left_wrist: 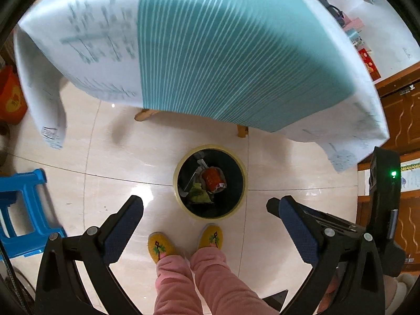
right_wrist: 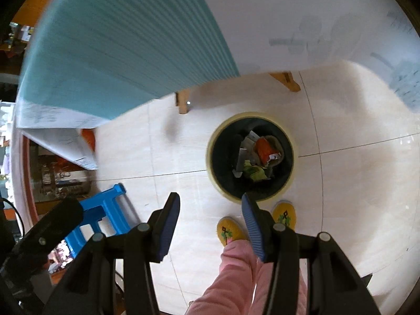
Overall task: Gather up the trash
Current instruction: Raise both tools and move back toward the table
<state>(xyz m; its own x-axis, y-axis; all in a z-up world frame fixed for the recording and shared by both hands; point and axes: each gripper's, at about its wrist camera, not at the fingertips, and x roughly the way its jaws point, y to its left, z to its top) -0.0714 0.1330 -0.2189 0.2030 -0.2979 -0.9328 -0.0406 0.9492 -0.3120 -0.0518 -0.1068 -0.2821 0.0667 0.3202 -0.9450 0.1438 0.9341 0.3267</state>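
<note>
A round waste bin with a yellow rim (left_wrist: 242, 166) stands on the tiled floor below both grippers; it also shows in the right wrist view (right_wrist: 288, 134). Inside lie an orange-red wrapper (left_wrist: 212, 178) (right_wrist: 263, 148), a green-yellow wrapper (left_wrist: 197, 193) (right_wrist: 253, 172) and grey scraps. My left gripper (left_wrist: 204, 204) is open and empty, high above the bin's near edge. My right gripper (right_wrist: 210, 204) is open and empty, above the floor just left of the bin.
A table with a teal-and-white cloth (left_wrist: 223, 52) (right_wrist: 118, 47) overhangs beyond the bin, on wooden legs (left_wrist: 242, 131) (right_wrist: 183, 102). A blue plastic stool (left_wrist: 21, 210) (right_wrist: 105, 215) stands to the left. The person's yellow slippers (left_wrist: 160, 246) (right_wrist: 231, 231) touch the bin's near side. Wooden cabinets (left_wrist: 401, 115) are right.
</note>
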